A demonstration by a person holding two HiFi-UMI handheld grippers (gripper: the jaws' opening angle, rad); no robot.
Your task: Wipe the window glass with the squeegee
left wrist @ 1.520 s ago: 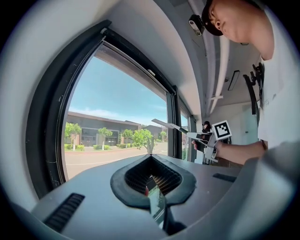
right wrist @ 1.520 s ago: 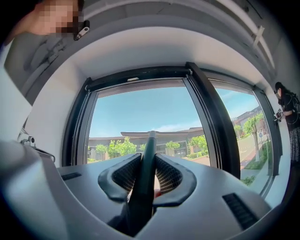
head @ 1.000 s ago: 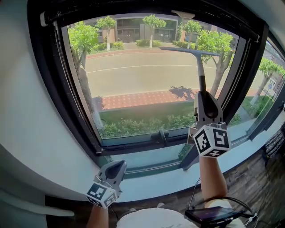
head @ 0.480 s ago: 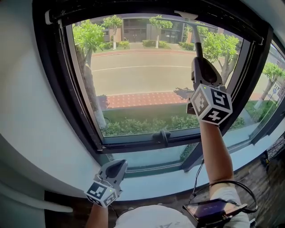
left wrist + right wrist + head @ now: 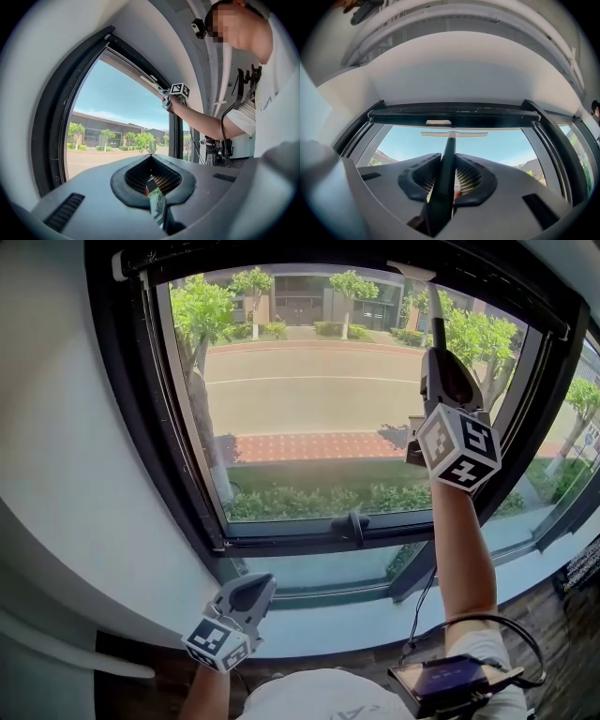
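The squeegee's dark handle [image 5: 444, 178] runs up between the jaws of my right gripper [image 5: 447, 157], which is shut on it. Its pale blade [image 5: 454, 134] lies level against the window glass [image 5: 501, 145], just below the black top frame. In the head view the right gripper [image 5: 441, 357] is raised high on the right of the glass [image 5: 309, 399], and the blade [image 5: 412, 271] touches the top edge. My left gripper [image 5: 255, 582] hangs low by the sill, shut with nothing in it. The left gripper [image 5: 151, 157] points along the window.
A black frame [image 5: 192, 512] surrounds the pane, with a latch handle [image 5: 356, 523] on the lower rail. A pale sill [image 5: 328, 626] runs below. A second pane [image 5: 562, 456] adjoins on the right. A device with a cable [image 5: 450, 681] hangs at the person's waist.
The right gripper has lifted the squeegee from mid-glass up to the top of the pane. The left gripper has stayed by the sill.
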